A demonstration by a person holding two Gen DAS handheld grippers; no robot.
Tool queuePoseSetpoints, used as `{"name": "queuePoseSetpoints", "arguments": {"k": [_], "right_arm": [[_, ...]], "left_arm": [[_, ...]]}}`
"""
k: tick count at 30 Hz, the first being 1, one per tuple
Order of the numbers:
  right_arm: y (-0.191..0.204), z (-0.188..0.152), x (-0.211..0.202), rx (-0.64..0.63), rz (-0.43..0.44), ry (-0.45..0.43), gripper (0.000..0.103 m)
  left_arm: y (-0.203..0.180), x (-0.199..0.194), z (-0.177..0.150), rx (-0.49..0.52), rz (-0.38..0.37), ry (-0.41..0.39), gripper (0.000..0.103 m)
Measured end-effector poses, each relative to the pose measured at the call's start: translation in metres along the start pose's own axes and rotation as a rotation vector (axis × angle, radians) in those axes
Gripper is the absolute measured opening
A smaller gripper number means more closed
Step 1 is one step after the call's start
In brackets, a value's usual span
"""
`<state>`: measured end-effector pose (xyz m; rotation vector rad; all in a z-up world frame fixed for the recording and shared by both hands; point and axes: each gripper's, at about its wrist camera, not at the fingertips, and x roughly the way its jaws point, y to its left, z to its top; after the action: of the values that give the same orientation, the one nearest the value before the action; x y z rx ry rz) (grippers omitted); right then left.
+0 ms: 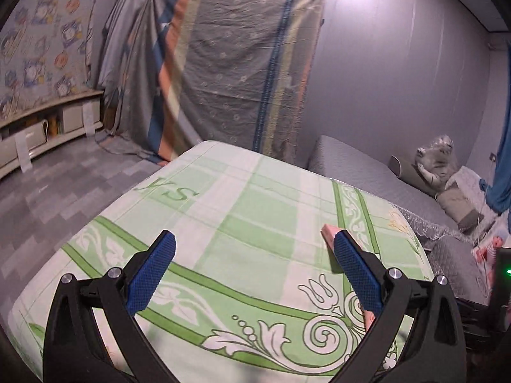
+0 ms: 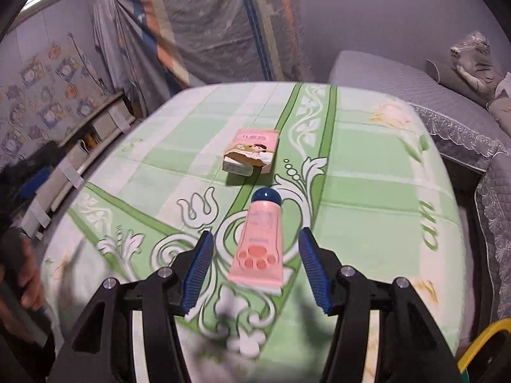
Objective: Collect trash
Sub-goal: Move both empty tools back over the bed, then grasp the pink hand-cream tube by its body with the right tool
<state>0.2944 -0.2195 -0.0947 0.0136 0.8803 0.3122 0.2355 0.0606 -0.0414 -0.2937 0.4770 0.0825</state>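
In the left wrist view, the left gripper (image 1: 254,266) is held with its jaws spread wide and nothing between them, above a bed sheet (image 1: 255,198) of soft cloth printed in green checks and white scrollwork. A pink box edge (image 1: 329,234) is seen at the right of that frame, largely hidden behind the right finger pad; contact cannot be confirmed. In the right wrist view, the right gripper (image 2: 255,263) is likewise open, and a pink tube (image 2: 260,249) lies flat between its ribbed blue pads, at lower centre of the frame, touching neither. The tube is smooth, tapered and flattened at its crimped near end, with a rounded dark blue cap (image 2: 266,196) pointing away and a paw print on its body. Beyond it, at centre frame, a torn-open pink carton (image 2: 250,153) rests on the sheet. It is judged that the glossy, soft tube could be squeezed out of the pads if closed near the taper, and that the yielding sheet could be pinched with it. The light carton could be crushed or nudged aside.
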Motion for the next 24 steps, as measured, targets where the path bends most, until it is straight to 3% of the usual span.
{"name": "queuePoseSetpoints", "arguments": {"k": [5,13,16,21,24], "right_arm": [[0.002,0.012,0.045,-0.003,-0.076,0.073,0.052],[-0.004,0.017,0.082,0.044,-0.096,0.158,0.045],[-0.006,0.017,0.085,0.054,-0.093,0.169,0.035],[-0.005,0.019,0.073,0.05,-0.073,0.13,0.034],[-0.008,0.02,0.047,0.058,-0.019,0.075,0.034]], "left_arm": [[0.018,0.012,-0.002,-0.006,-0.017,0.038,0.095],[0.009,0.029,-0.008,0.029,-0.054,0.093,0.095],[0.001,0.035,-0.01,0.065,-0.051,0.11,0.095],[-0.017,0.045,-0.01,0.1,-0.076,0.148,0.095],[-0.043,0.055,-0.01,0.169,-0.09,0.168,0.095]]}}
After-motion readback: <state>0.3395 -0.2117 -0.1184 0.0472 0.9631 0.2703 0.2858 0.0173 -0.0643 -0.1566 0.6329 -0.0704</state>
